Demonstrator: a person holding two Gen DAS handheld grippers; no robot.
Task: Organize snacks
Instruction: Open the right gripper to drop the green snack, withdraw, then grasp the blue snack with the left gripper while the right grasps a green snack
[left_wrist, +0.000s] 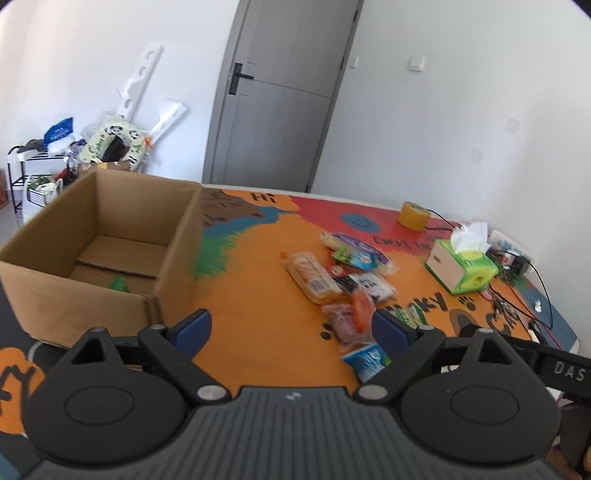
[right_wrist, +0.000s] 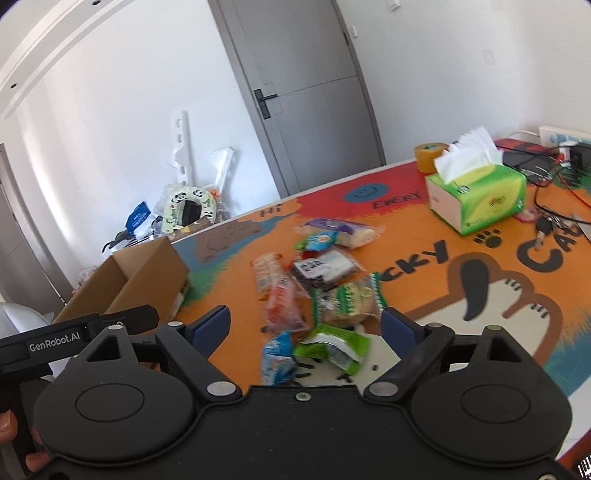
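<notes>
A pile of wrapped snacks lies mid-table on the colourful mat (left_wrist: 258, 295): a long cracker pack (left_wrist: 310, 277), a purple bread pack (left_wrist: 354, 247) and a blue packet (left_wrist: 365, 360). My left gripper (left_wrist: 290, 328) is open over bare mat, just left of the pile, with nothing between its fingers. An open cardboard box (left_wrist: 173, 266) stands at the left with a small green item (left_wrist: 118, 284) inside. My right gripper (right_wrist: 304, 323) is open and low over the near end of the pile. A green packet (right_wrist: 332, 343) and a blue packet (right_wrist: 277, 358) show between its fingers, untouched by the pads.
A green tissue box (right_wrist: 476, 195) and a yellow tape roll (right_wrist: 428, 157) stand at the back right, with cables and keys (right_wrist: 546, 225) beside them. The box (right_wrist: 147, 273) closes off the left. A grey door and a cluttered rack (left_wrist: 37, 173) lie beyond the table.
</notes>
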